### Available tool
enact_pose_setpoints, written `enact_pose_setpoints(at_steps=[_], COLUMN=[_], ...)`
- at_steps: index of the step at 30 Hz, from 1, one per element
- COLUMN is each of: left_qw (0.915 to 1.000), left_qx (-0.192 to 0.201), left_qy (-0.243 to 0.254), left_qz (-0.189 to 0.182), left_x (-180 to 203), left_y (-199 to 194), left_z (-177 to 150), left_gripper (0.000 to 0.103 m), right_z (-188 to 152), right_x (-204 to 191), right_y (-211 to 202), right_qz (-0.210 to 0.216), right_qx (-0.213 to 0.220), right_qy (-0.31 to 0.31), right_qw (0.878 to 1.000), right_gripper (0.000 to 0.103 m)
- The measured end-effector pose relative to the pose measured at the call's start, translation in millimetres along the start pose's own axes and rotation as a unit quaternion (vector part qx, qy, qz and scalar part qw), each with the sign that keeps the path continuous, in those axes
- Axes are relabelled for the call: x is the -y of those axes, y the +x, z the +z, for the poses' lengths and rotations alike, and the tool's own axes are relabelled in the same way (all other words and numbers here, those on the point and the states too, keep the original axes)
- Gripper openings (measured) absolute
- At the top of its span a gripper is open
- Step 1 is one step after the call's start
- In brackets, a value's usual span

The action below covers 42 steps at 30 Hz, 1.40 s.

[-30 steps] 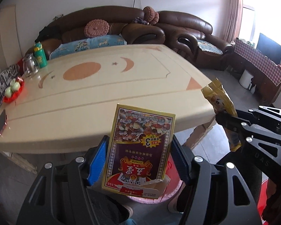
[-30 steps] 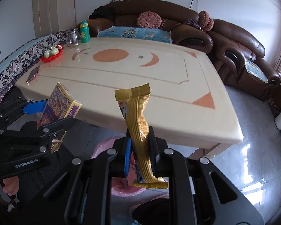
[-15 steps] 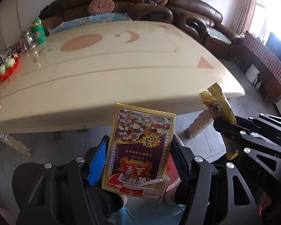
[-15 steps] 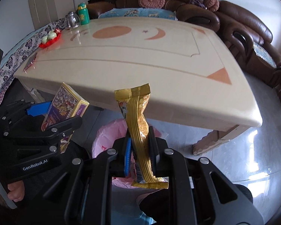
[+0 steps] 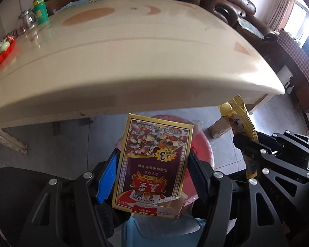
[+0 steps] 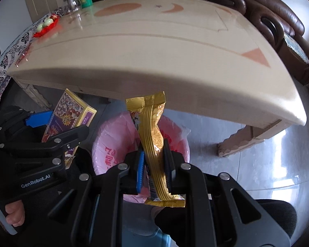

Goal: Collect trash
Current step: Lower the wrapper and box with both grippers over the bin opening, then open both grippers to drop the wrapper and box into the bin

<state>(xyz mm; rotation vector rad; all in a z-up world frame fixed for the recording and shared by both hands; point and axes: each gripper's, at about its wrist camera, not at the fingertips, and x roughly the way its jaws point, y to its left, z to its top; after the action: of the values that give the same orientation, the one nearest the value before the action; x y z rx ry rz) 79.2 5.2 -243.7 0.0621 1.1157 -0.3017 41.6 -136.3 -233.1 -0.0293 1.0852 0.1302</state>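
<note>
Left wrist view: your left gripper (image 5: 152,177) is clamped on the playing-card box (image 5: 154,160), one finger on each long edge, box upright between them with its print upside down and a torn flap at the near end. Directly behind and below the box sits the bin with the pink bag liner (image 5: 204,146); only slivers of its rim show past the box, so you can't see the contents from here. Your right gripper (image 5: 250,156) comes in from the right, pinching the gold snack wrapper (image 5: 240,119), which sticks up just beside the bin and below the table (image 5: 134,61) edge. On the far left of the table: red fruit plate (image 5: 2,51), glass jar (image 5: 26,21), green bottle (image 5: 40,9). Right wrist view: your right gripper (image 6: 153,162) is closed tight on the gold snack wrapper (image 6: 152,135), narrow gap, wrapper standing upright and twisted, its lower end hanging out near the camera. This view shows the pink bag liner (image 6: 113,140) mouth open right under the wrapper; the visible inside looks like bare plastic with red print, centre hidden by the fingers. Your left gripper (image 6: 57,131) holds the playing-card box (image 6: 70,117) just left of the bin rim, not over it. Also only visible here: the brown sofa (image 6: 278,20) along the right side
</note>
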Motion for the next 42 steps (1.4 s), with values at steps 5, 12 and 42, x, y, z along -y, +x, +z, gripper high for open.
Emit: enact_pose_setpoints(at_steps=[5,12,42], left_qw=[0.9994,0.9967,0.9803], left_qx=[-0.032,-0.077,-0.169], left_qy=[-0.011,-0.023,-0.075], left_qz=[-0.009,-0.013,-0.070], left_x=[-2.8,-9.9,-29.0], left_y=[28.3,72.8,163.6], left_z=[-9.2,-12.7,-16.9], left_gripper=[0.063,0.063,0.063], right_z=[-9.6,-18.8,-35.0], right_x=[5.6,5.0,3.8], right_y=[29.6,73.2,174.9], right_qz=[0.000,0.010,0.066], right_qx=[-0.030,-0.072,-0.182], right_qy=[0.012,0.015,0.024], right_qw=[0.999,0.997,0.981], right_gripper=[0.017,0.017,0.017])
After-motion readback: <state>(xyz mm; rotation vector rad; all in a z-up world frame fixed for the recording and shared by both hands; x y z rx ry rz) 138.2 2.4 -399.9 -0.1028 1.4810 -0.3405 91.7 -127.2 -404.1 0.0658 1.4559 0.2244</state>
